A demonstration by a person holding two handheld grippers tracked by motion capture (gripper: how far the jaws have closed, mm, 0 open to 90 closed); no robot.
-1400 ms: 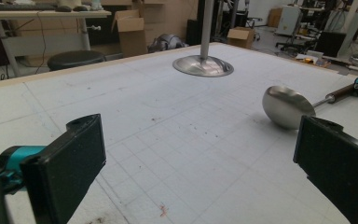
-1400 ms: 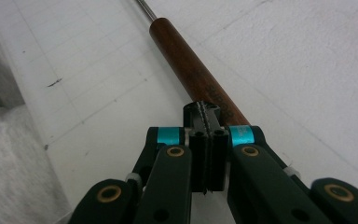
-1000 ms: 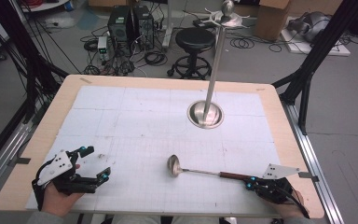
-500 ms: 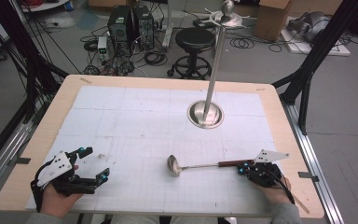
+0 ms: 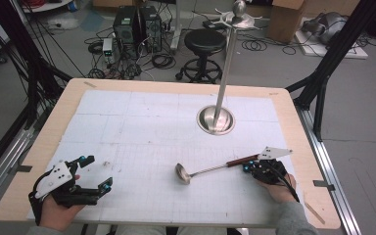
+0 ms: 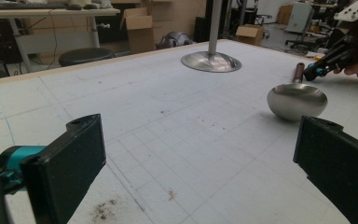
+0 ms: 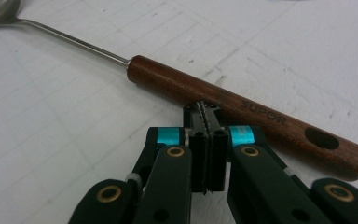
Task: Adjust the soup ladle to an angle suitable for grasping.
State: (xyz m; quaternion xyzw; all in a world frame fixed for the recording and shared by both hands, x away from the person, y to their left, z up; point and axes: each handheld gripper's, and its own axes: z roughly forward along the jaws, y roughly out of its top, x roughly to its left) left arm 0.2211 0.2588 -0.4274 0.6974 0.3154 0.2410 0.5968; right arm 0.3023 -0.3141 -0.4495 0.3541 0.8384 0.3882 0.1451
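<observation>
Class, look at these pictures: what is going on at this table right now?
A person at a table works with a gripper in each hand. The right gripper, its jaws shut together with nothing between them, has its tip against the side of the wooden handle of a ladle that lies flat on the white gridded mat. It pushes rather than grips. The left gripper rests open at the near left corner, away from the ladle. A tall metal stand waits upright beyond the ladle.

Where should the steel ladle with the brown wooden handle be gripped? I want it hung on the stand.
Probably mid-handle on the steel ladle with the brown wooden handle, jaws straddling it from above: it lies flat, thick and straight there. The right gripper sits shut against its side, so it would need opening first. The thin shaft looks slippery.
</observation>
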